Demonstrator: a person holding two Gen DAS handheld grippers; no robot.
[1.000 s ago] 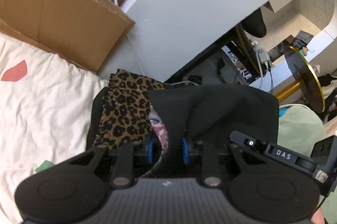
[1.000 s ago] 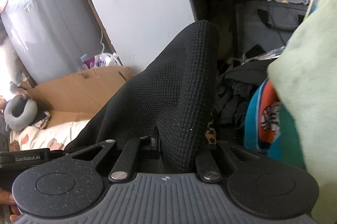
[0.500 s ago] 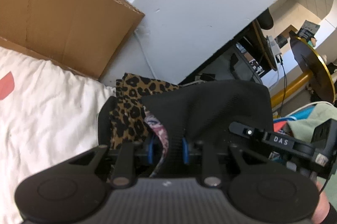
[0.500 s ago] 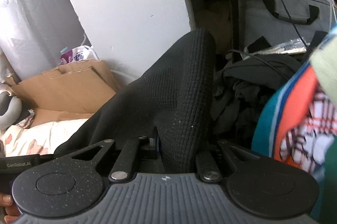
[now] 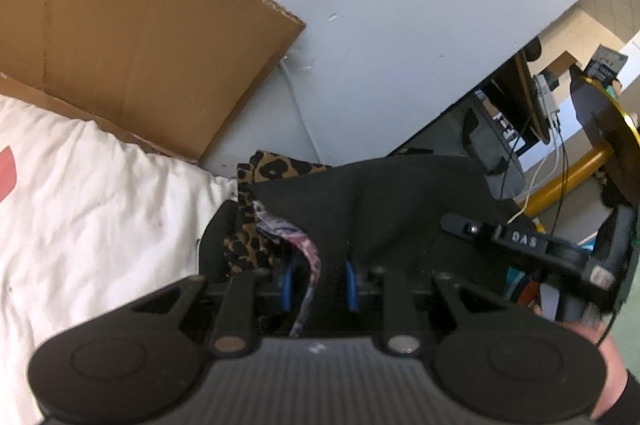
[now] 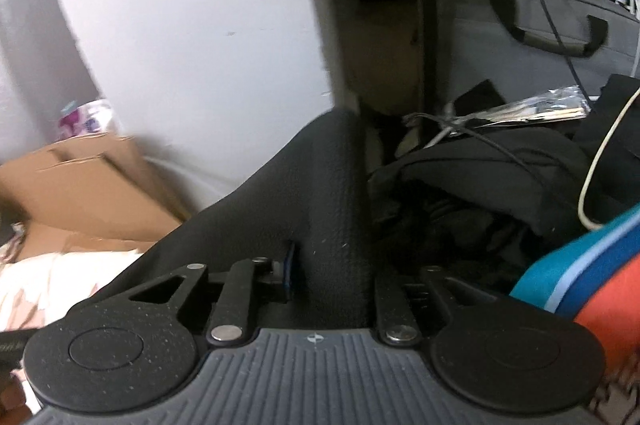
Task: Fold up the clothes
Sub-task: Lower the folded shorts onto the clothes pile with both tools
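Note:
A black knit garment (image 5: 400, 209) is stretched between both grippers and lies over a leopard-print cloth (image 5: 248, 245) at the edge of the white bedding (image 5: 100, 205). My left gripper (image 5: 318, 277) is shut on the black garment, and a pink patterned strip of fabric (image 5: 296, 241) is pinched between its blue pads too. In the right wrist view the same black garment (image 6: 312, 193) runs forward from my right gripper (image 6: 332, 277). Its jaws are opening, the cloth still fills the gap, and the left blue pad (image 6: 290, 265) lies against it.
A cardboard box (image 5: 140, 25) and a white panel (image 5: 400, 25) stand close behind the bedding. Right of the garment lie a heap of dark clothes (image 6: 480, 185), a grey bag (image 6: 540, 37), cables and a teal and orange cloth (image 6: 580, 277). A hand (image 5: 608, 365) shows at the lower right.
Both grippers have sunk and moved closer to the white panel with the black garment. The mint-green cloth has left the right view. The right jaws have widened slightly.

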